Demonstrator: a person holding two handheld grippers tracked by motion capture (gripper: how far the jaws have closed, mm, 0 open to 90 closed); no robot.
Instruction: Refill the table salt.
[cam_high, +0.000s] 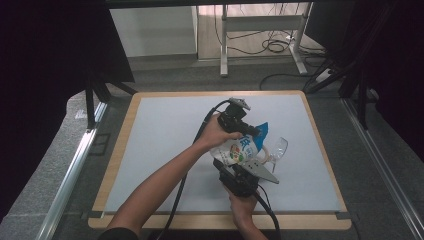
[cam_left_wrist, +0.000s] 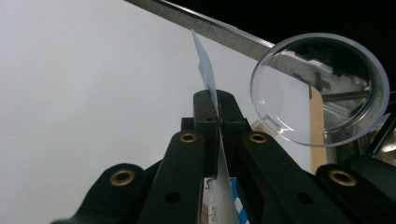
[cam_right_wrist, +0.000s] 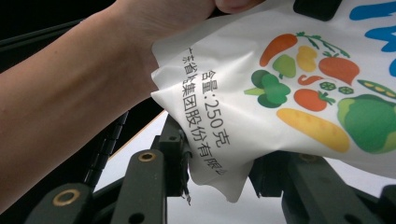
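A soft, crinkly pouch (cam_high: 236, 150) printed with vegetables hangs above the desk (cam_high: 160, 150), just beside a fragile clear glass (cam_high: 278, 149). Left tongs (cam_left_wrist: 217, 105) clench its thin top edge; right tongs (cam_right_wrist: 219, 163) straddle its lower corner, grip uncertain.

Counts, quick:

- Grippers: 2. Left gripper (cam_high: 248, 129) w/ jaws pinched on the bag's top edge; right gripper (cam_high: 239, 172) w/ jaws spread round the bag's bottom corner.
- Hands: 2, one per gripper: left hand (cam_high: 216, 131), right hand (cam_high: 241, 209).
- Bags: 1 printed pouch (cam_high: 239, 150), white w/ blue top, vegetable pics, held between both grippers.
- Glasses: 1 clear stemmed glass (cam_high: 278, 149), just beside the pouch; its round rim (cam_left_wrist: 321, 88) seen in left gripper view.
- Surface: 1 (cam_high: 165, 145), pale top w/ wood edge.
- Cables: 2, one per gripper.
- Grey three-cornered plates: 2, one per gripper.
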